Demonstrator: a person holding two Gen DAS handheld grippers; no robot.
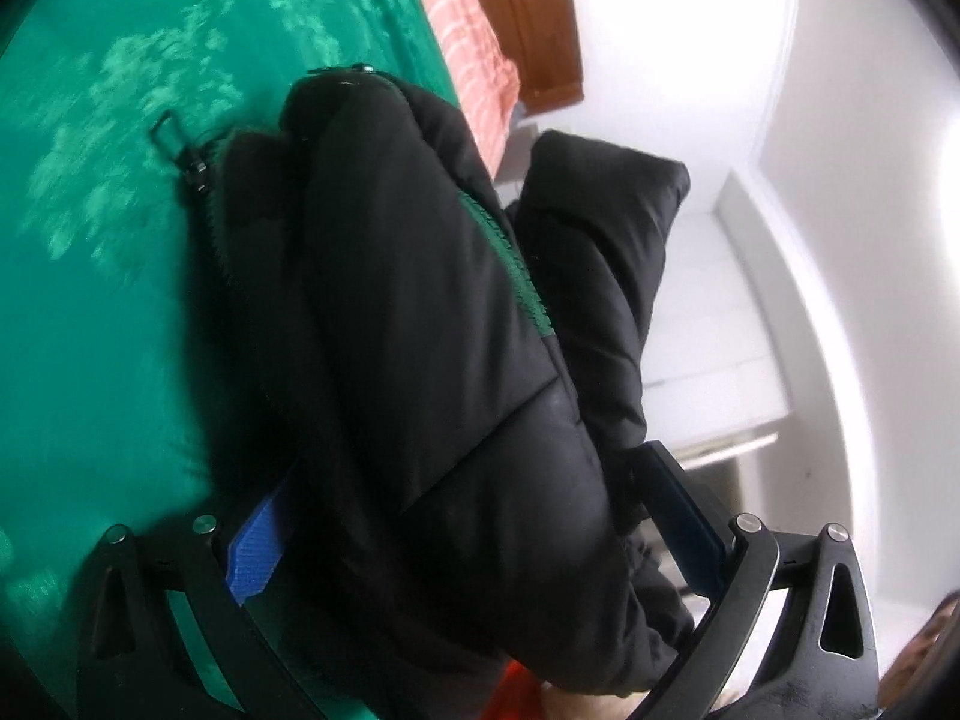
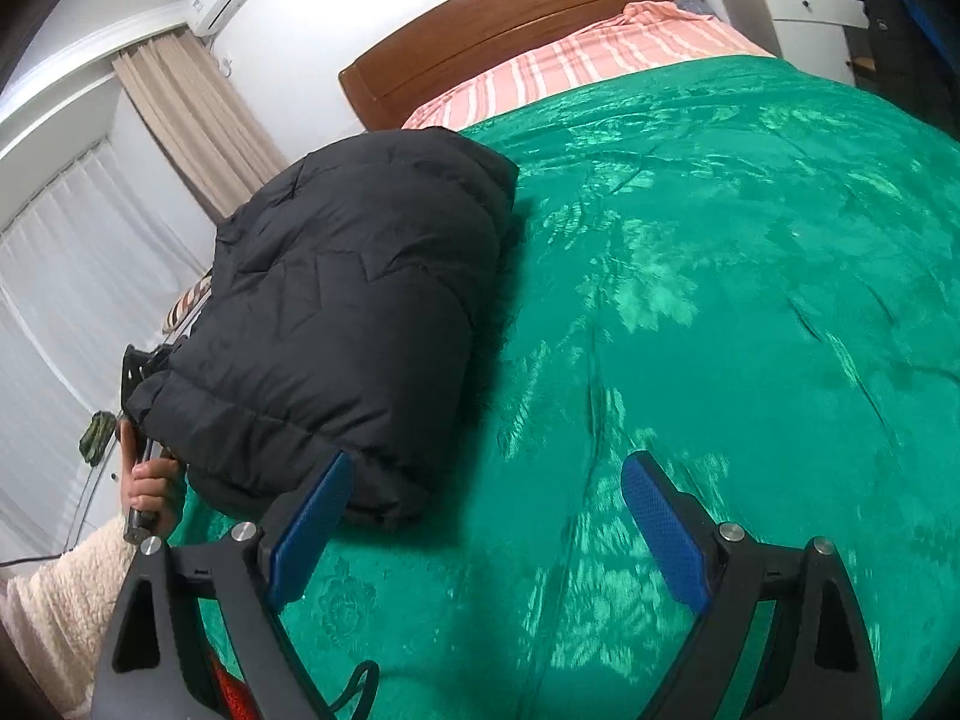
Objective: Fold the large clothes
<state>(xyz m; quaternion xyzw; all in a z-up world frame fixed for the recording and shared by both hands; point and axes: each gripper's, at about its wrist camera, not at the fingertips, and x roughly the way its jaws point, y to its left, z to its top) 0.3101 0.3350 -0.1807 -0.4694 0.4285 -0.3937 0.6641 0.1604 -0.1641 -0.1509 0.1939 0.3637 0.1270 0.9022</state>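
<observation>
The left gripper (image 1: 474, 516) has its blue pads on either side of a thick fold of the black jacket (image 1: 420, 312), pinching it; the bundle fills the space ahead of it, over the green bedspread (image 1: 108, 300). The right gripper (image 2: 486, 516) hangs spread wide with nothing between its pads, above the bedspread (image 2: 690, 240). The jacket (image 2: 336, 312) lies bunched just ahead and left of it, near the bed's edge. Beyond are a pink striped sheet (image 2: 600, 60) and a wooden headboard (image 2: 510, 18).
</observation>
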